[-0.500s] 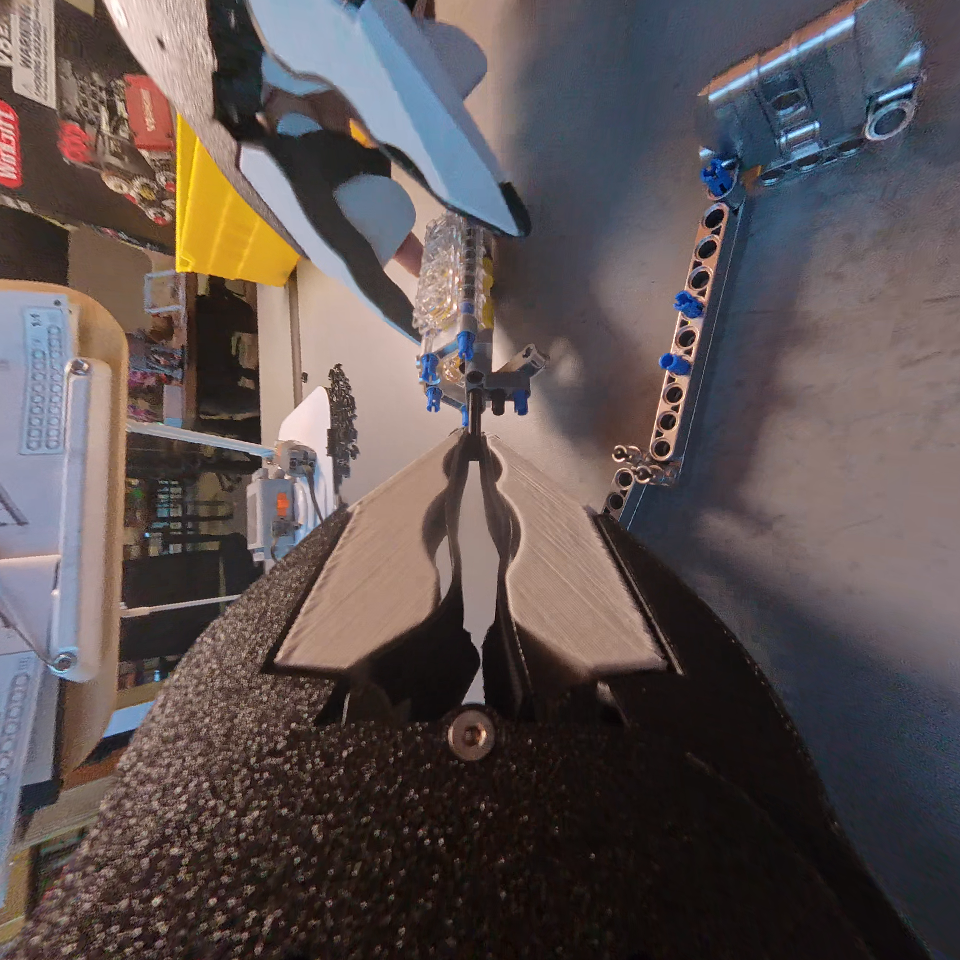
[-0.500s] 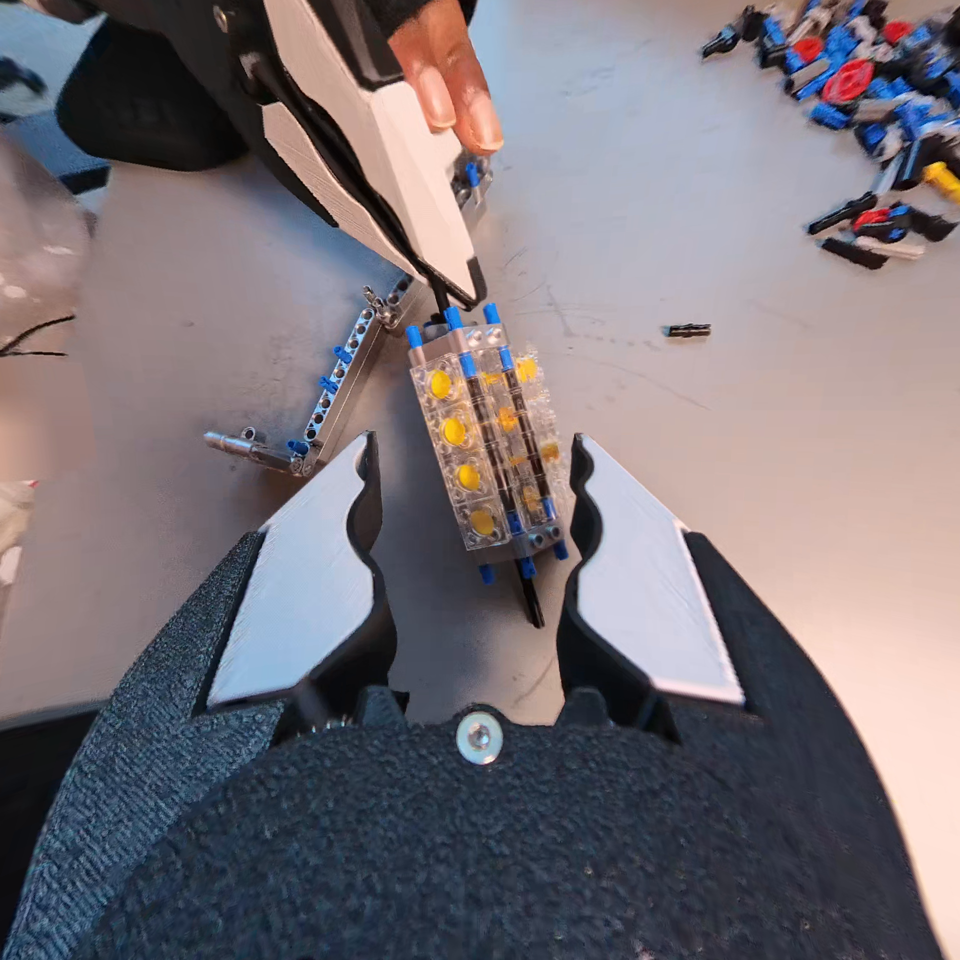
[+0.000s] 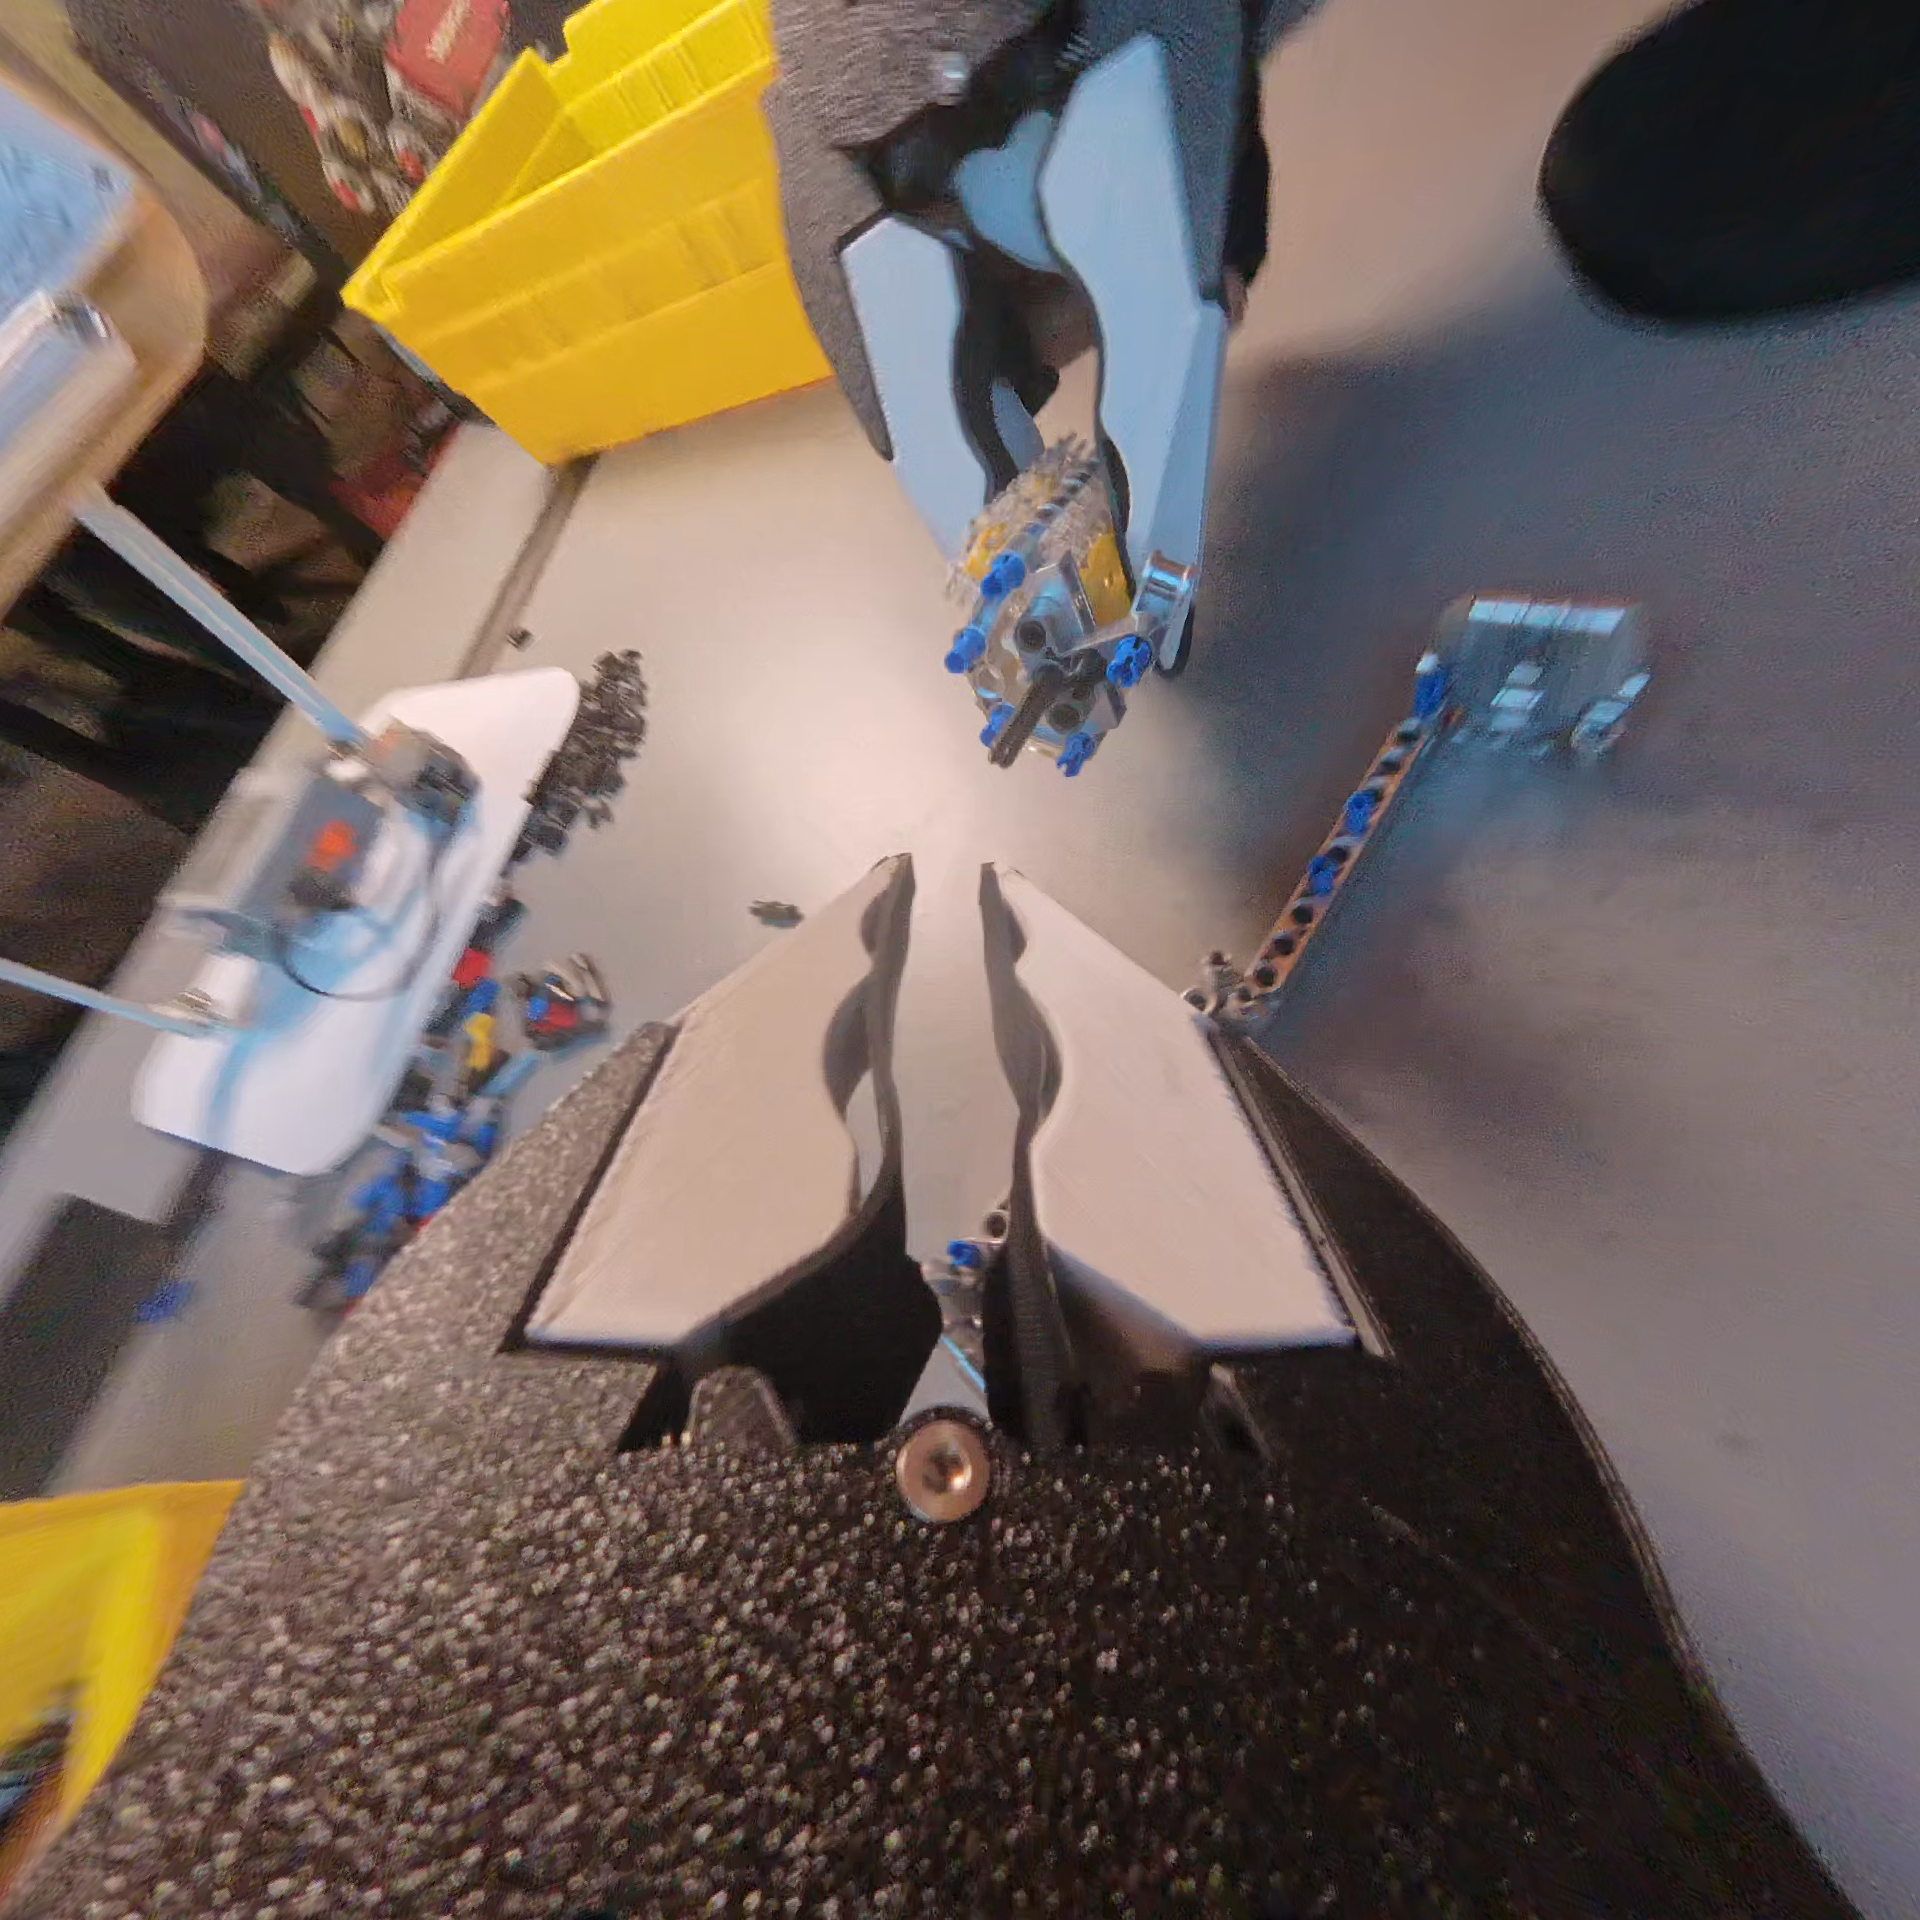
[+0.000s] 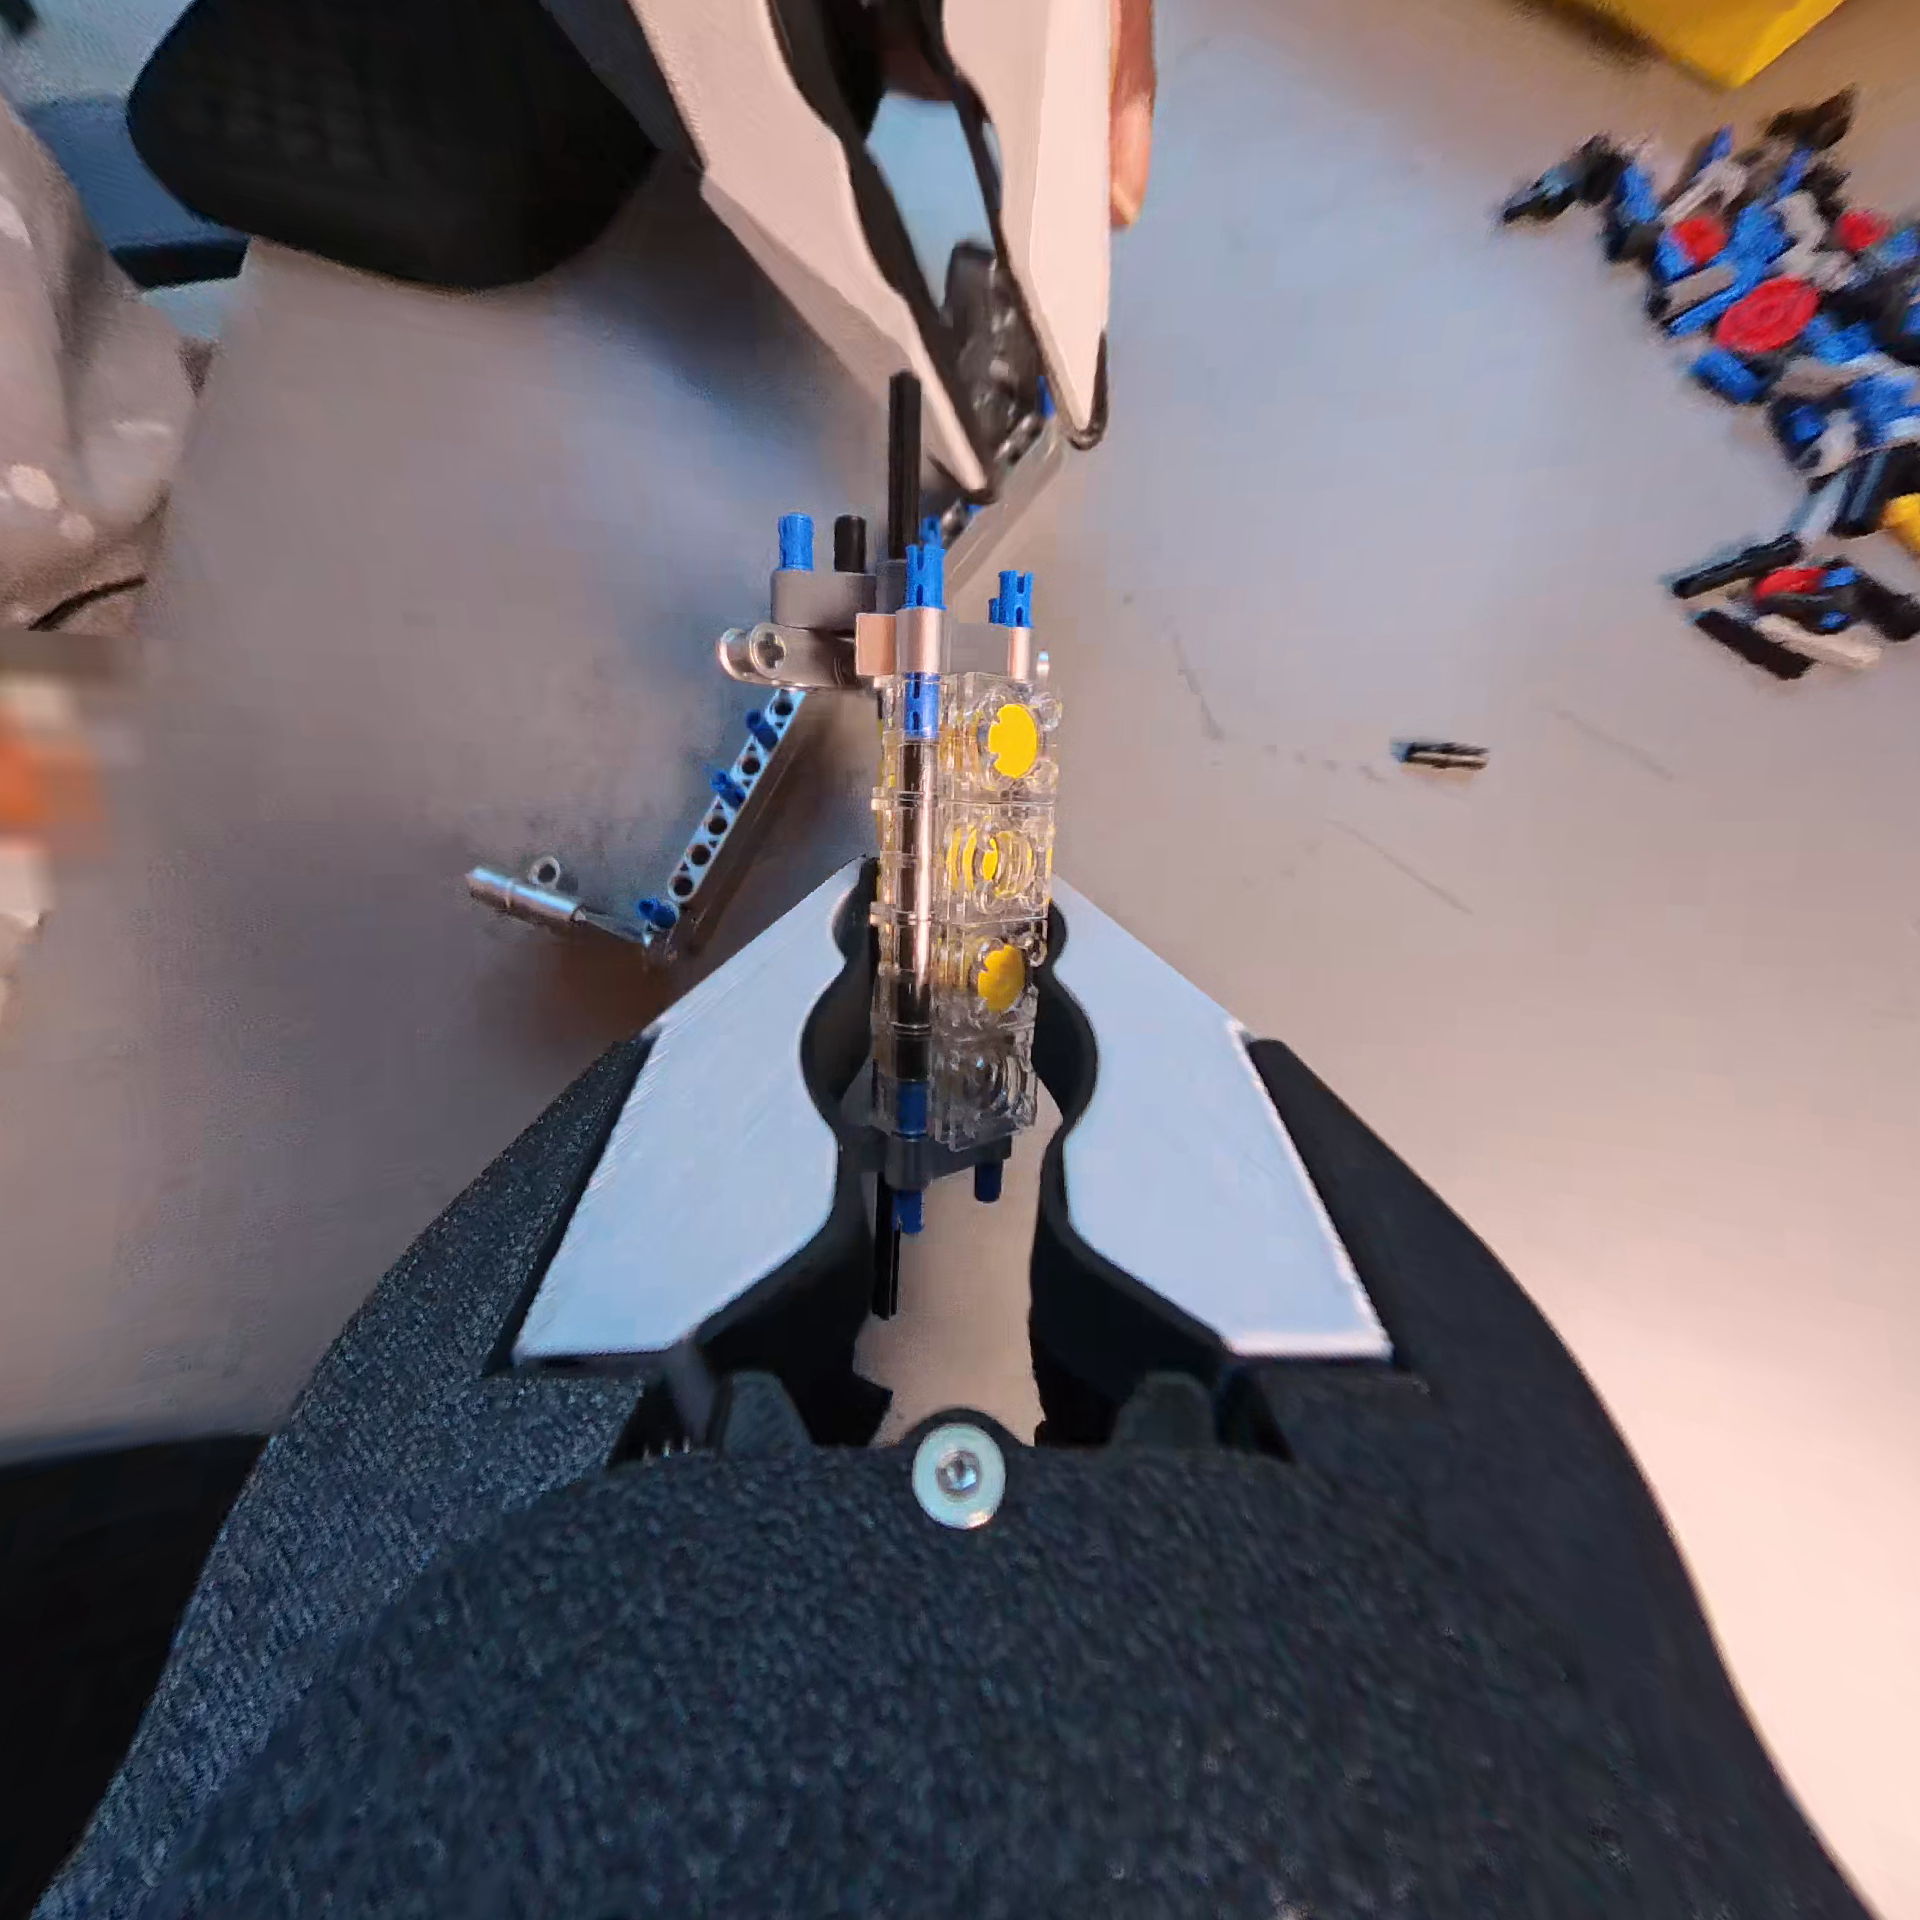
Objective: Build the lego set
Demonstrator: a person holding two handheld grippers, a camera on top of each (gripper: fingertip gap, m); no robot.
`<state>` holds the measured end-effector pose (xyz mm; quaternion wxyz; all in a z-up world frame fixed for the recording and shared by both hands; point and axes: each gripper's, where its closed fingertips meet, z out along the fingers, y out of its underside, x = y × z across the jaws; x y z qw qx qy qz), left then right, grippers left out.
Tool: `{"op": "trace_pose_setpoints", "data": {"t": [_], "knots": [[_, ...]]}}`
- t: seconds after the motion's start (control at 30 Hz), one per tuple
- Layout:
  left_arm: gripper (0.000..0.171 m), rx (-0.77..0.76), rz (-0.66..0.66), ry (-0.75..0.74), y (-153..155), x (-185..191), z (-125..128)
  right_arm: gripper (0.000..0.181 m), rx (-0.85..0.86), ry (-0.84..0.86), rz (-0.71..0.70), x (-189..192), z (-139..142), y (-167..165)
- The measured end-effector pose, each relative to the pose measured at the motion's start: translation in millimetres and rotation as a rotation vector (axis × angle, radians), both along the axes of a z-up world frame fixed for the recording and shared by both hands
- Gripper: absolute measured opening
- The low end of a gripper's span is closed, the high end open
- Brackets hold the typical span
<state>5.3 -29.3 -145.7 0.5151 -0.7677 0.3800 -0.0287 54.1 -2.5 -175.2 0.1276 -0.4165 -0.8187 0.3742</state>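
Observation:
My right gripper point(image 4: 961, 894) is shut on a clear brick block with yellow discs, blue pins and grey connectors point(image 4: 971, 831). A black axle point(image 4: 902, 468) sticks out of the block's far end. In the left wrist view the right gripper point(image 3: 1070, 592) holds the block point(image 3: 1049, 623) above the grey table. My left gripper point(image 3: 945, 873) is open by a narrow gap and empty, a short way in front of the block. It also shows in the right wrist view point(image 4: 1023, 447), just beyond the axle tip.
A grey holed beam with blue pins point(image 3: 1340, 862) lies on the table, joined to a grey block point(image 3: 1538, 675). Yellow bins point(image 3: 623, 270) stand at the back. A white sheet with a wired grey box point(image 3: 343, 904), loose pieces point(image 4: 1818, 343) and a black pin point(image 4: 1439, 753) lie around. There is about 7 cm between the tips of the two grippers.
My right gripper has shut on the clear block and raised it off the table. My left gripper has let go of the black axle, opened slightly and drawn back.

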Motion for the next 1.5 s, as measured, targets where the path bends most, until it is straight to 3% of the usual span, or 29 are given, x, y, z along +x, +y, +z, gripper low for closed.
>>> {"op": "trace_pose_setpoints", "data": {"t": [0.17, 0.27, 0.43, 0.63, 0.9, 1.13, 1.27, 1.37, 1.5], "knots": [[0.026, -0.160, 0.003, -0.645, -19, 17, 48, 0.024, 0.101, 0.294, -0.228, -17, 41, 5], [0.030, -0.162, 0.002, -0.805, -24, 30, 67, 0.024, 0.159, 0.481, -0.326, -30, 68, 0], [0.033, -0.040, 0.099, -0.761, -19, 32, 81, 0.024, 0.276, 0.682, -0.410, -42, 89, -13], [0.025, 0.056, 0.074, -0.746, -30, 34, 94, 0.025, 0.393, 0.882, -0.486, -33, 103, -7], [0.007, 0.159, 0.078, -0.655, -32, 40, 99, 0.024, 0.599, 0.978, -0.464, -32, 99, -9], [0.008, 0.206, 0.037, -0.537, -37, 42, 93, 0.025, 0.430, 0.956, -0.420, -33, 90, -16], [0.009, 0.228, 0.071, -0.552, -36, 38, 93, 0.026, 0.411, 0.940, -0.439, -35, 87, -14], [0.024, 0.235, 0.107, -0.544, -33, 36, 92, 0.026, 0.422, 0.939, -0.451, -35, 87, -13], [0.028, 0.228, 0.131, -0.536, -30, 36, 88, 0.025, 0.412, 0.925, -0.460, -35, 85, -14]]}}
